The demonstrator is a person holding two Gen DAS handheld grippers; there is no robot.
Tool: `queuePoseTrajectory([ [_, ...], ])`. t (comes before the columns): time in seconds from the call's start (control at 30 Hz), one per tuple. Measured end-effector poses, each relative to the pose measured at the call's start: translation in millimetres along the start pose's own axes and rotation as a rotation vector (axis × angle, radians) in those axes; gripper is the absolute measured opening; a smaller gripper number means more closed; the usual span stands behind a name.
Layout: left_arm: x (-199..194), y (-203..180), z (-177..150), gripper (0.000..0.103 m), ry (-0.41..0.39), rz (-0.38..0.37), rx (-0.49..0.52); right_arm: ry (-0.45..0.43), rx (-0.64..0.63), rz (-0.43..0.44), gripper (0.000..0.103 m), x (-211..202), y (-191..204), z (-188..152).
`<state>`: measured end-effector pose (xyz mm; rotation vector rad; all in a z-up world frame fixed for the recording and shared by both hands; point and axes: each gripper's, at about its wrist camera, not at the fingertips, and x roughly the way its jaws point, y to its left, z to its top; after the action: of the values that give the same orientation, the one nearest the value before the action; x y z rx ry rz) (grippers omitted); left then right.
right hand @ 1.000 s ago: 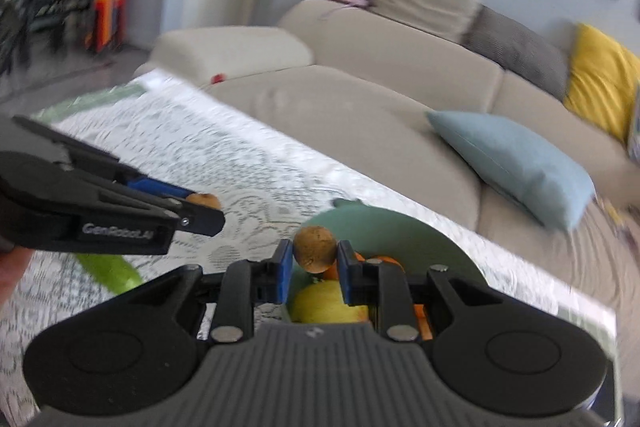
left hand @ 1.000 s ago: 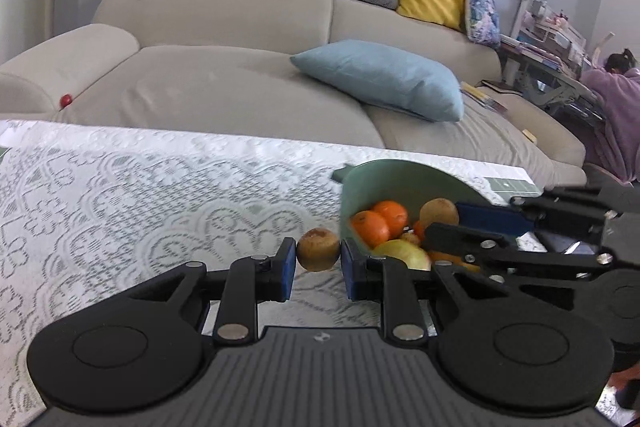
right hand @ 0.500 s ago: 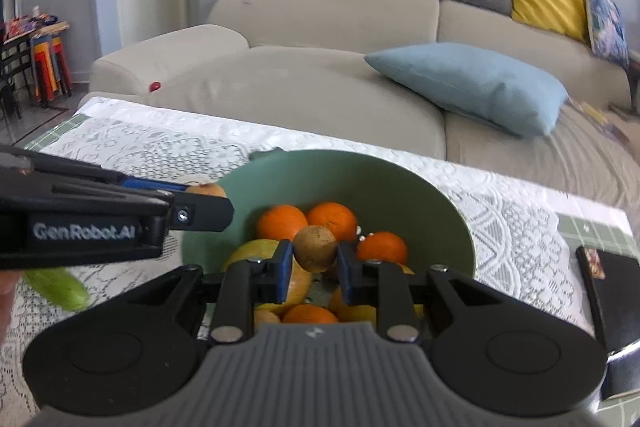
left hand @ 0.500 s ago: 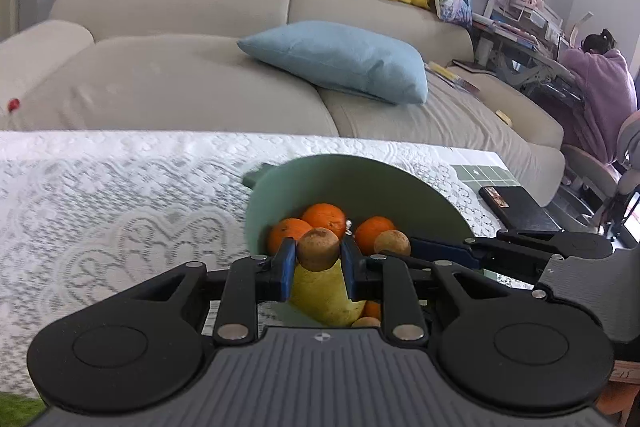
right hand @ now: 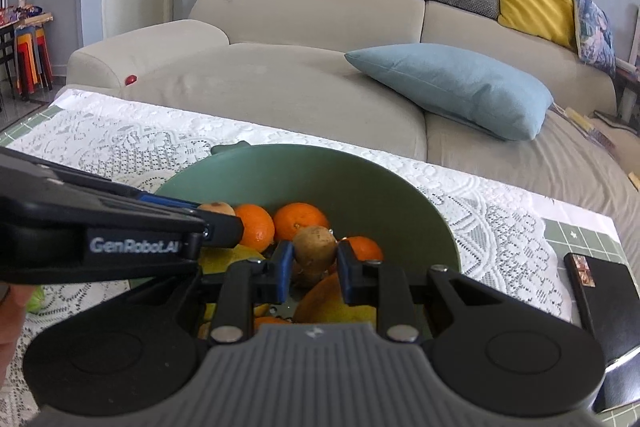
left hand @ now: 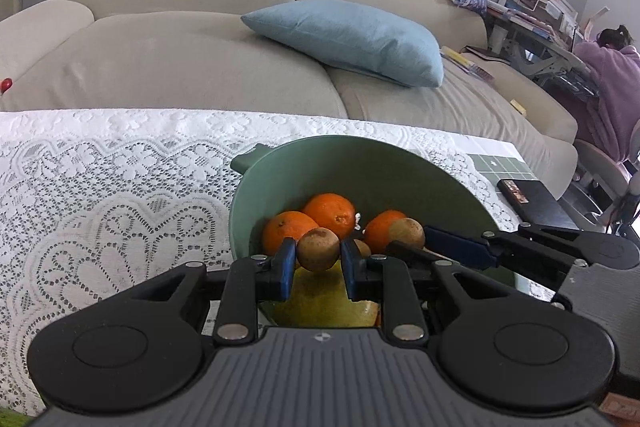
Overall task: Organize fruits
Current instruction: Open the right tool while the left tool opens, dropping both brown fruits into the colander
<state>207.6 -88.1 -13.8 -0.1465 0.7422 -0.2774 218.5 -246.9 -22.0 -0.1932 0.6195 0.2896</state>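
A green bowl [left hand: 360, 163] on the lace cloth holds several oranges [left hand: 330, 209] and a yellow-green fruit [left hand: 320, 297]. My left gripper [left hand: 318, 259] is shut on a small brown fruit [left hand: 318, 249] just above the bowl's near rim. My right gripper [right hand: 314, 261] is shut on another small brown fruit [right hand: 314, 247] over the bowl [right hand: 360, 179], above the oranges [right hand: 300, 221]. The right gripper also shows in the left wrist view [left hand: 416, 239], reaching in from the right with its fruit [left hand: 406, 233]. The left gripper's arm [right hand: 120, 235] enters the right wrist view from the left.
A white lace cloth [left hand: 100, 187] covers the table. A black flat object [right hand: 604, 299] lies at the table's right end. A green item [right hand: 36, 301] lies on the cloth at left. A beige sofa [left hand: 200, 47] with a blue pillow [left hand: 348, 39] stands behind.
Both grippers have moved in over the bowl with their brown fruits still held. The left one came from the cloth left of the bowl; the right one has lowered towards the oranges.
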Motion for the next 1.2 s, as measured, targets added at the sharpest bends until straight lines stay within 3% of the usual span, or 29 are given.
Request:
queuePoseTrajectory([
  [0.6, 5.9, -3.8, 2.3, 0.026, -0.004, 0.008, 0.015, 0.006, -0.049, -0.014, 0.020, 3.8, 11.4, -2.0],
  [0.7, 5.0, -3.2, 2.5, 0.032, -0.004, 0.004, 0.003, 0.008, -0.072, -0.030, 0.020, 3.6, 15.1, -2.7],
  [0.8, 1.9, -3.6, 2.6, 0.046, -0.008, 0.000, -0.003, 0.000, -0.089, -0.041, 0.022, 0.9, 17.8, -2.3],
  [0.9, -4.0, -5.4, 3.5, 0.053, -0.021, -0.008, -0.005, 0.000, -0.085, -0.055, 0.038, -3.2, 18.8, -1.8],
  [0.97, -9.6, -6.6, 4.8, 0.059, -0.032, -0.016, -0.003, 0.003, -0.078, -0.057, 0.038, -7.1, 18.9, -1.8],
  [1.07, -19.0, -7.9, 6.5, 0.062, -0.051, -0.017, -0.003, -0.002, -0.069, -0.069, 0.047, -13.5, 19.1, -1.9],
  [1.2, -31.2, -8.0, 6.2, 0.062, -0.065, -0.001, 0.006, -0.022, -0.062, -0.077, 0.049, -21.7, 20.2, -1.4],
])
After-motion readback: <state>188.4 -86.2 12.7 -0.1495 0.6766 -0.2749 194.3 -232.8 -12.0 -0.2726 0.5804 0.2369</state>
